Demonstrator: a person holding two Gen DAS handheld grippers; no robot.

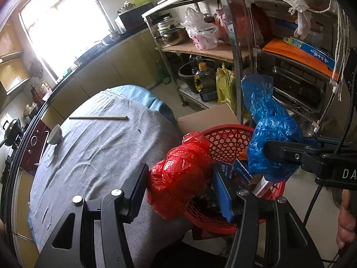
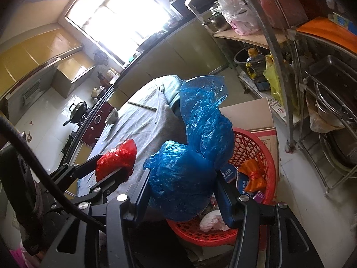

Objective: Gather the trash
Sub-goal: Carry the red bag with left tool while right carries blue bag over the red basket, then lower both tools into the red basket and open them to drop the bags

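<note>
In the left wrist view my left gripper (image 1: 180, 187) is shut on a knotted red plastic bag (image 1: 178, 176), held at the edge of the cloth-covered table beside the red mesh basket (image 1: 225, 131). From the right, my right gripper (image 1: 268, 154) reaches in with a crumpled blue plastic bag (image 1: 270, 134) over the basket. The right wrist view has the right gripper (image 2: 184, 195) shut on the blue bag (image 2: 189, 169) above the red basket (image 2: 271, 160). To its left, the left gripper (image 2: 111, 167) holds the red bag (image 2: 118, 158). Blue boxes, an orange bag (image 2: 253, 174) and white paper lie in the basket.
A grey cloth covers the table (image 1: 100, 151), with a white bowl (image 1: 54, 135) and a thin metal rod (image 1: 98, 117) on it. A cardboard box (image 2: 252, 114) stands behind the basket. Crowded metal shelves (image 1: 241, 67) rise at the right. A person's hand (image 1: 345, 221) grips the right tool.
</note>
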